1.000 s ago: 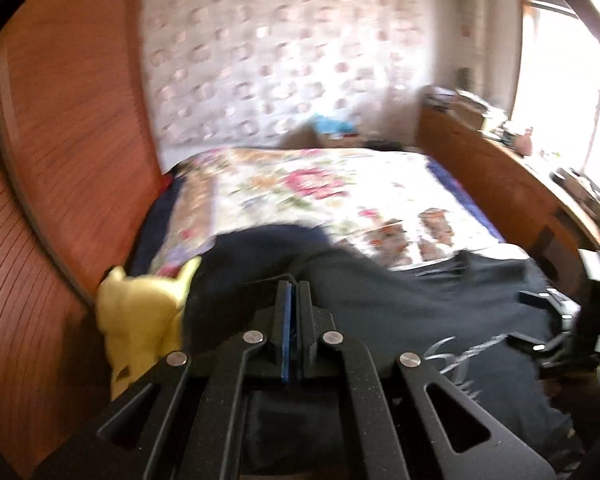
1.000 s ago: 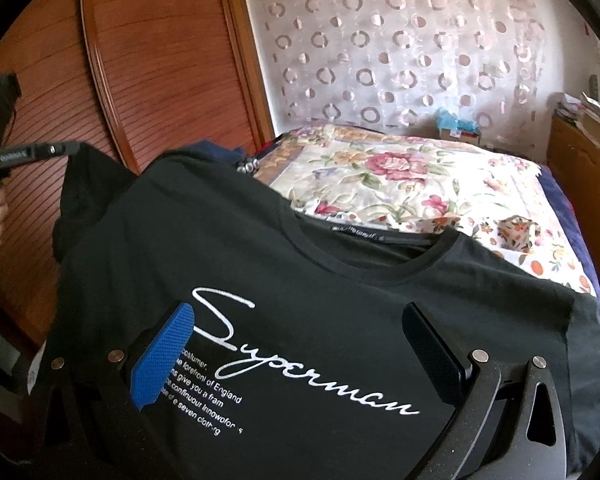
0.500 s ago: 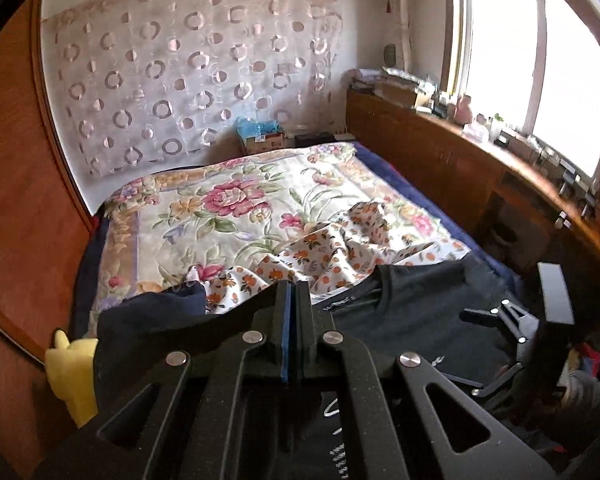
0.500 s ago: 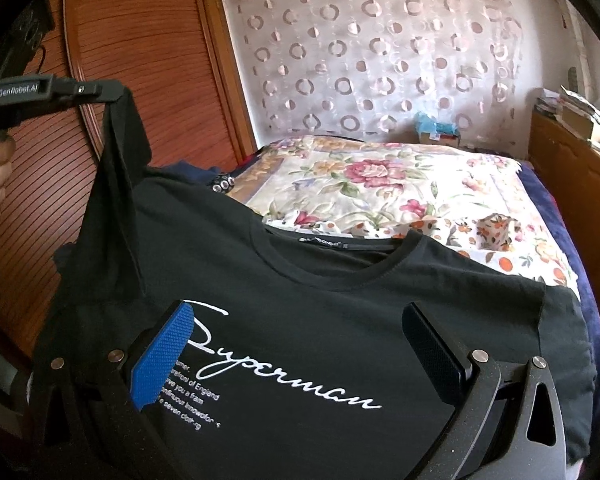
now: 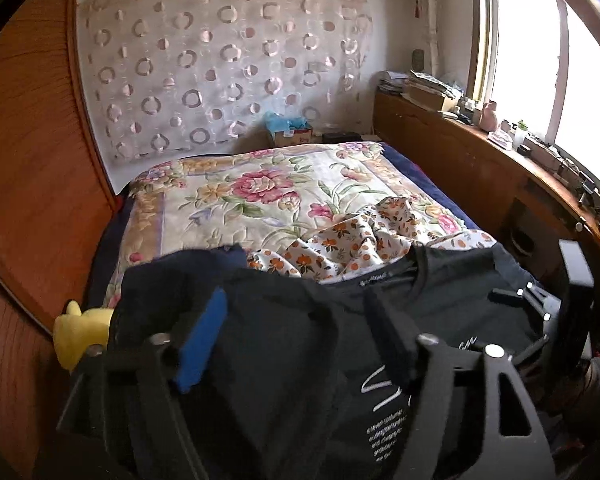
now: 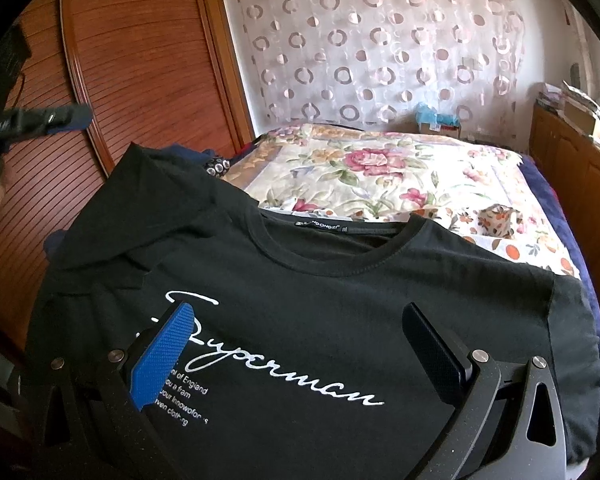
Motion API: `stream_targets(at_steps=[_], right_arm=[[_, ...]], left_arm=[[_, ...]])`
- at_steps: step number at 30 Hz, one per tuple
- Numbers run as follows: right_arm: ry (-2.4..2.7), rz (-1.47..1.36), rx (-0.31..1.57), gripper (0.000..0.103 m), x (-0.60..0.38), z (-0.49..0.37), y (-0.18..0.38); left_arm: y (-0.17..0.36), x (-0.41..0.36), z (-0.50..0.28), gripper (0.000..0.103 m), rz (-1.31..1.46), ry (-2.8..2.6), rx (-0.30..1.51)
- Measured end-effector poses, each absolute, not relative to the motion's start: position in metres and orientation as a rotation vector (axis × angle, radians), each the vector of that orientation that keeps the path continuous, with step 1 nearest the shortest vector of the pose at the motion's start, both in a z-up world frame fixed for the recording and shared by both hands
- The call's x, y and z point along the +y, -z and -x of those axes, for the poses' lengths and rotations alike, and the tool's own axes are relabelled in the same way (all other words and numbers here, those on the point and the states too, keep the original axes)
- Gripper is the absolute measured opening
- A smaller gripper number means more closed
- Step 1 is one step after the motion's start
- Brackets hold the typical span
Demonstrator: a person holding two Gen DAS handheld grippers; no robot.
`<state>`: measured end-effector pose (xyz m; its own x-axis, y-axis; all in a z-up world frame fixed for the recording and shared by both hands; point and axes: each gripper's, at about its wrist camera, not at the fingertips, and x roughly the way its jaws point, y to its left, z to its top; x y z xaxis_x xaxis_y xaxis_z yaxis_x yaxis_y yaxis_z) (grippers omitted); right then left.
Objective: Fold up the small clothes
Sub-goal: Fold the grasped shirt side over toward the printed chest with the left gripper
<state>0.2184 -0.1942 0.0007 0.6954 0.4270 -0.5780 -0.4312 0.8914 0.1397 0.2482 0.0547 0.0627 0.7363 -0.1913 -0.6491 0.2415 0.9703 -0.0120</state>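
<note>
A black T-shirt [image 6: 340,292] with white "Superman" script lies front up at the near end of the bed; it also shows in the left wrist view [image 5: 452,308]. Its left sleeve lies folded over the body in a loose ridge. My left gripper [image 5: 296,324] is open and empty above that sleeve; it also shows in the right wrist view [image 6: 60,116], raised at the far left. My right gripper [image 6: 300,340] is open and empty over the printed chest; it also shows in the left wrist view [image 5: 540,320].
A floral bedspread [image 5: 260,192] covers the bed. An orange-flowered cloth [image 5: 360,240] lies crumpled behind the collar. A yellow plush toy [image 5: 80,332] sits at the left edge. A wooden wardrobe [image 6: 140,60] stands left, a cluttered wooden ledge [image 5: 500,152] right.
My left gripper was shut on the T-shirt's left sleeve and held it up. It has opened, and the sleeve has dropped onto the shirt body. The right gripper stayed open over the print.
</note>
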Motion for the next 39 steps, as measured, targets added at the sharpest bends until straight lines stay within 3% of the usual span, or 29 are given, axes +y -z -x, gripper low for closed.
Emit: stream_targets(at_steps=[19,21,23,25,34,36,37,39], right_arm=[[-0.339,0.0,0.645,0.102,-0.252,-0.185,-0.003],[-0.303,-0.003,0.657,0.102,-0.262,-0.179,0.0],[-0.263,-0.013,0.671,0.102,-0.272,-0.174,0.004],[-0.23,-0.04,0.693,0.102,-0.283,-0.171,0.008],[-0.156,-0.112,0.719,0.102,-0.297,-0.154,0.01],[-0.157,-0.114,0.715,0.102,-0.296,-0.149,0.009],[-0.157,-0.115,0.712,0.102,-0.297,-0.146,0.009],[-0.158,-0.119,0.707,0.102,-0.302,-0.142,0.01]], left_arm=[[0.023,0.015,-0.19,0.076,-0.073,0.257,0.704],[0.03,0.008,-0.19,0.069,-0.093,0.269,0.716],[0.038,0.002,-0.194,0.046,-0.11,0.281,0.746],[0.046,-0.002,-0.197,0.039,-0.126,0.278,0.773],[0.073,-0.011,-0.221,0.037,-0.296,0.128,0.836],[0.077,-0.014,-0.222,0.024,-0.324,0.122,0.845],[0.078,-0.013,-0.22,0.011,-0.332,0.115,0.848],[0.074,-0.006,-0.219,0.004,-0.311,0.117,0.844]])
